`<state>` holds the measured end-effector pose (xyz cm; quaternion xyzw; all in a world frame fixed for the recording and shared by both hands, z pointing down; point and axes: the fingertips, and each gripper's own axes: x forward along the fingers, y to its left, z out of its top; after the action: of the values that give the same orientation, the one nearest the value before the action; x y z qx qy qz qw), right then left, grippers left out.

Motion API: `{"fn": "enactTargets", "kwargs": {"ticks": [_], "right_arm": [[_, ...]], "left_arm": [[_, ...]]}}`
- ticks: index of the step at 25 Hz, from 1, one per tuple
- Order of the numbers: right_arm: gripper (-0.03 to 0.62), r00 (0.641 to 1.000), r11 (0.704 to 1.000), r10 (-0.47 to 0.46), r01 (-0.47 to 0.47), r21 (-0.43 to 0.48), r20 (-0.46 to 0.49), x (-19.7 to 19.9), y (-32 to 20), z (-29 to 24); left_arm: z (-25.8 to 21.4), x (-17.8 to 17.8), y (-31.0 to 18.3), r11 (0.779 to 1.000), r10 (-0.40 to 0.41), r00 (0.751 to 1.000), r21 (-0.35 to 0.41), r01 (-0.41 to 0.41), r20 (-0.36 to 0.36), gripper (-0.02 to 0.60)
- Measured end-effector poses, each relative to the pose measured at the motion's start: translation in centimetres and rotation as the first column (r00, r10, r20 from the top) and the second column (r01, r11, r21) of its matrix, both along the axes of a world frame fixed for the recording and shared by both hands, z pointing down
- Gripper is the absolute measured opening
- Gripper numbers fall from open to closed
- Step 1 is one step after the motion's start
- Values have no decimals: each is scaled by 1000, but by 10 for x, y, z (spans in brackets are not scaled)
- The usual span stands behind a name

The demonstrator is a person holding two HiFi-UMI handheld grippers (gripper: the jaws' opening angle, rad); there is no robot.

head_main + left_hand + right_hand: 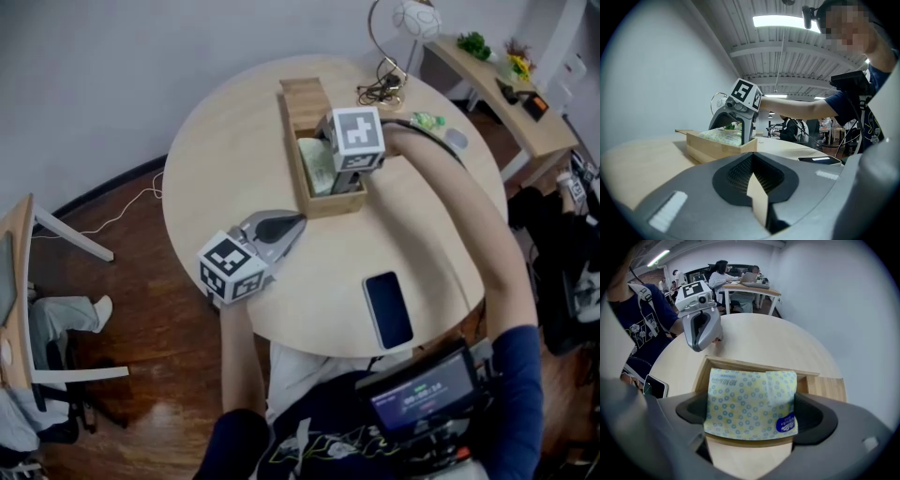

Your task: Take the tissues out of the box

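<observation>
Task status: not yet accomplished. The single tissue pack [750, 404], patterned in yellow and blue, lies inside the wooden box [333, 203], which stands near the middle of the round table [225, 169]. The box's sliding lid [303, 94] is drawn back towards the far end, so the compartment is exposed and access is no obstacle. The right gripper [339, 167] points steeply down into the box. Its jaws are spread wide and straddle the pack, with dark gaps showing on both sides between pad and wrapper (so the pack is bracketed, not gripped). The left gripper [298, 223] rests on the table just beside the box's near end, apart from it, its jaws drawn together with nothing between them. Judged remaining: clamp the pack, lift it clear of the box walls and set it on the table. Count: one box, one lid, one tissue pack visible, two grippers, one dark phone [388, 309] lying flat near the table's near edge, well apart from the box.
</observation>
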<state>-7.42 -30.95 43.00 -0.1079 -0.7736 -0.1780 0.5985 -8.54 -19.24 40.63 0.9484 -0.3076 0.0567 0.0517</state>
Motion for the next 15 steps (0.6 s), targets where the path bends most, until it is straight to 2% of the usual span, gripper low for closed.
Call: {"fn": "enactTargets", "kwargs": {"ticks": [15], "right_arm": [[548, 999, 998, -30, 32, 45, -34, -4, -5, -34]], "left_arm": [[1, -2, 0, 1000, -9, 1000, -5, 9, -5, 3]]}}
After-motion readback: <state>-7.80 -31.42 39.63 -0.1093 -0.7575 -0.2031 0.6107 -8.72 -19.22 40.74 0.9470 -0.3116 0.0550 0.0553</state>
